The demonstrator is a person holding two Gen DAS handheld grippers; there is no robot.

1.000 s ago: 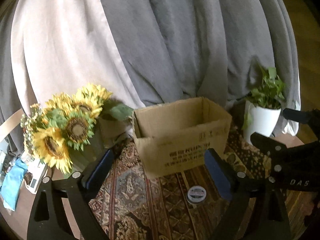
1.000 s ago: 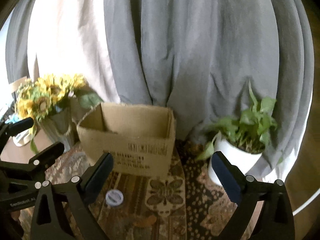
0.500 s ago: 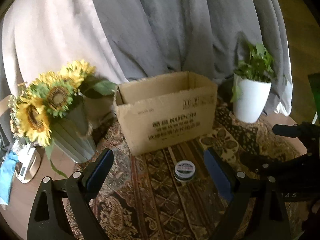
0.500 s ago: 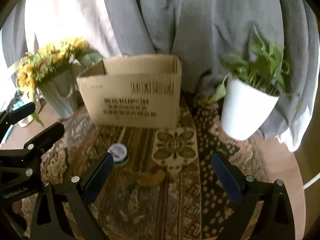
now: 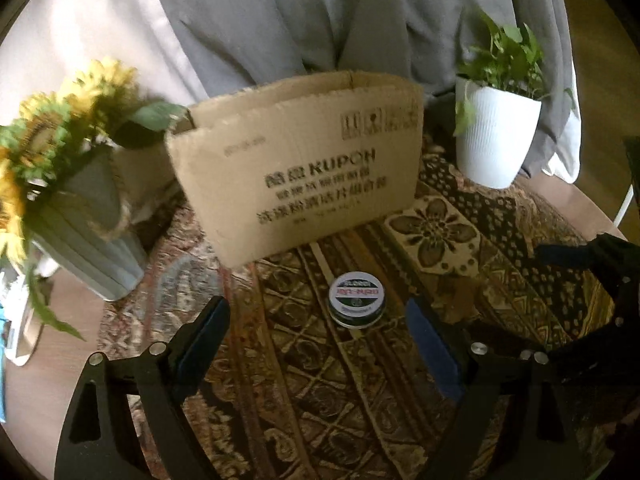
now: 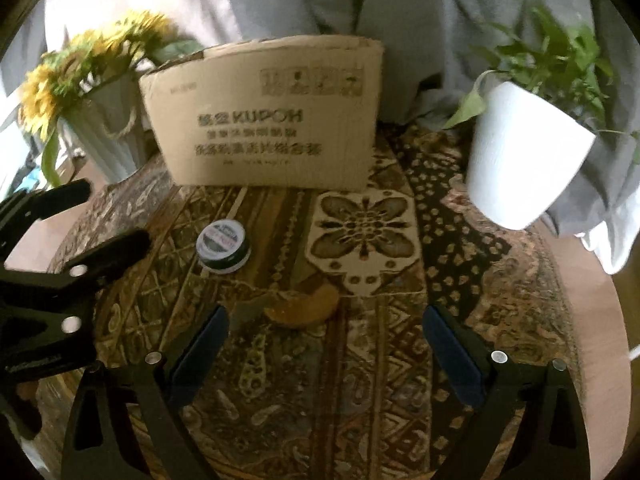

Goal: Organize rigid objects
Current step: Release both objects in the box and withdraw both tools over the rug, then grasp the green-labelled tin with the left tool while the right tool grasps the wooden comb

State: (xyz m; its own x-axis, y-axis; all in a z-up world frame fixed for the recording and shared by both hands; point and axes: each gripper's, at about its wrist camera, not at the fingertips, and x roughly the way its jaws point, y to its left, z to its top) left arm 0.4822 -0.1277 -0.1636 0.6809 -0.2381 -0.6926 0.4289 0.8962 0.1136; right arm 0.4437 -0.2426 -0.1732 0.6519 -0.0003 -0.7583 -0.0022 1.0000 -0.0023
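Both grippers have come down toward the patterned table runner (image 5: pixel 320 380) since the earlier pictures, and the cardboard box (image 5: pixel 304 176) now shows only its printed front where its open top was visible before.

The left gripper (image 5: pixel 318 334) has its fingers wide apart with nothing touching the pads, and the jaws are narrowing a little. The small round tin (image 5: pixel 357 299) with a printed lid lies on the runner just ahead of the fingertips, nearer the right finger than the left, and not yet between them. The box stands further ahead, beyond the tin.

The right gripper (image 6: pixel 324 336) is also spread wide and holds nothing. A flat amber, crescent-shaped piece (image 6: pixel 304 309) lies just ahead of its fingertips, roughly midway and slightly toward the left finger; what it is cannot be told. The tin sits further ahead and outside the left finger, close to the left gripper's own tip. A white plant pot (image 6: pixel 524 160) stands well ahead to the right, a sunflower vase (image 5: pixel 86 224) to the left.

This looks like the approach for a first pick. Next, I judge, the left fingers must advance and shift right so the tin sits between the pads, then close across its rim before lifting it over the box wall.
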